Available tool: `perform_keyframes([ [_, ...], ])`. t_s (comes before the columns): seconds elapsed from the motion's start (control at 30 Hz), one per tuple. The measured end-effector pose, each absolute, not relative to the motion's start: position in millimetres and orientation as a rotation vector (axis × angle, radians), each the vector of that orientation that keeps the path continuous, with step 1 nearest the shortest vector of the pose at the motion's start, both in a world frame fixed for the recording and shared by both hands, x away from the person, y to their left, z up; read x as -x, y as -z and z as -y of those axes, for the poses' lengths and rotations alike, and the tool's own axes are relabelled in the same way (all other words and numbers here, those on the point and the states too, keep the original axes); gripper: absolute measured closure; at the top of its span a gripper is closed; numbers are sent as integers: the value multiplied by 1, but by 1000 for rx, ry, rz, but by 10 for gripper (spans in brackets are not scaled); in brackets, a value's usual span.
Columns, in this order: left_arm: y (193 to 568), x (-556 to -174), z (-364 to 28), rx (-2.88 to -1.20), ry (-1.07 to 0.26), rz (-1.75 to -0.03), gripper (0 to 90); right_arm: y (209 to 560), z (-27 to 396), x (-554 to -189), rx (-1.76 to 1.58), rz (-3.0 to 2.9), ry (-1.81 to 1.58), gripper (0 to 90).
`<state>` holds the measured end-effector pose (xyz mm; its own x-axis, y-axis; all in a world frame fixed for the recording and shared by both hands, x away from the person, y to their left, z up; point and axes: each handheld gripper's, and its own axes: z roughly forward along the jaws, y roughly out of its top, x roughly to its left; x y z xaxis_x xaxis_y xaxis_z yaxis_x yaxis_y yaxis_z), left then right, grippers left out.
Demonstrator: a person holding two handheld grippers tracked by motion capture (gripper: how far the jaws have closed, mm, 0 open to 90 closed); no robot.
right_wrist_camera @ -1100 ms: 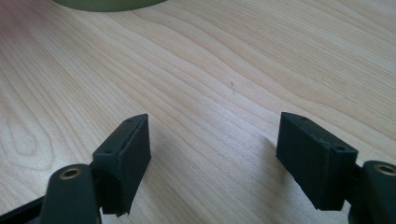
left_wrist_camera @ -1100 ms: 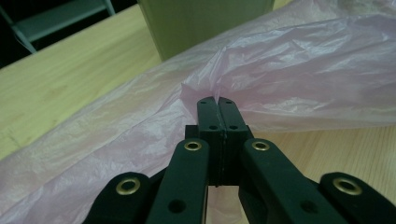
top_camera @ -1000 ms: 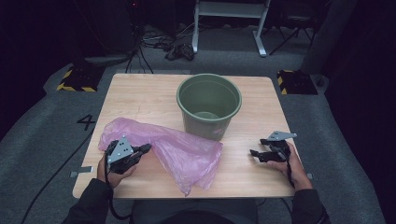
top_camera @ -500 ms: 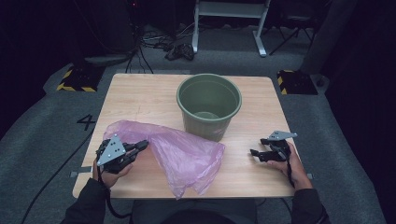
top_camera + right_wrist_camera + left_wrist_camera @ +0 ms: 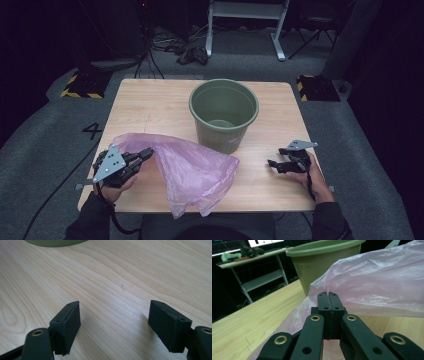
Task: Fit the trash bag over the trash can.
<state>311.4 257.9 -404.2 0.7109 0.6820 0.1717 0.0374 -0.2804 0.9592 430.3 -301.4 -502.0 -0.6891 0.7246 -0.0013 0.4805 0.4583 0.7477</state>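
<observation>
At table's (image 5: 150,107) near left, my left gripper (image 5: 145,153) clamps the pink bag (image 5: 195,167) edge beside the bucket (image 5: 223,112); right gripper (image 5: 272,163) rests, jaws apart.

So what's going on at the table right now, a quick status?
Left gripper shut on pink bag. Right gripper open over bare table. Green bucket upright behind the bag, empty.

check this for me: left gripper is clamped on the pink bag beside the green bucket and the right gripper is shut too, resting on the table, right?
Not quite. The right gripper is open: the right gripper view shows its jaws spread wide over bare table. The rest holds: the left gripper is shut on the pink bag beside the green bucket.
</observation>
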Motion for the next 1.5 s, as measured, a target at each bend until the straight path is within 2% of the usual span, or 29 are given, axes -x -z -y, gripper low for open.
perform_keyframes([
  [0.73, 364, -294, -285, -1567, -812, -575, 900, 502, 302, -427, -1026, -2387, -1073, 256],
  [1.5, 303, -306, -304, -1439, -970, -591, 900, 502, 302, -427, -1027, -2389, -1071, 256],
])
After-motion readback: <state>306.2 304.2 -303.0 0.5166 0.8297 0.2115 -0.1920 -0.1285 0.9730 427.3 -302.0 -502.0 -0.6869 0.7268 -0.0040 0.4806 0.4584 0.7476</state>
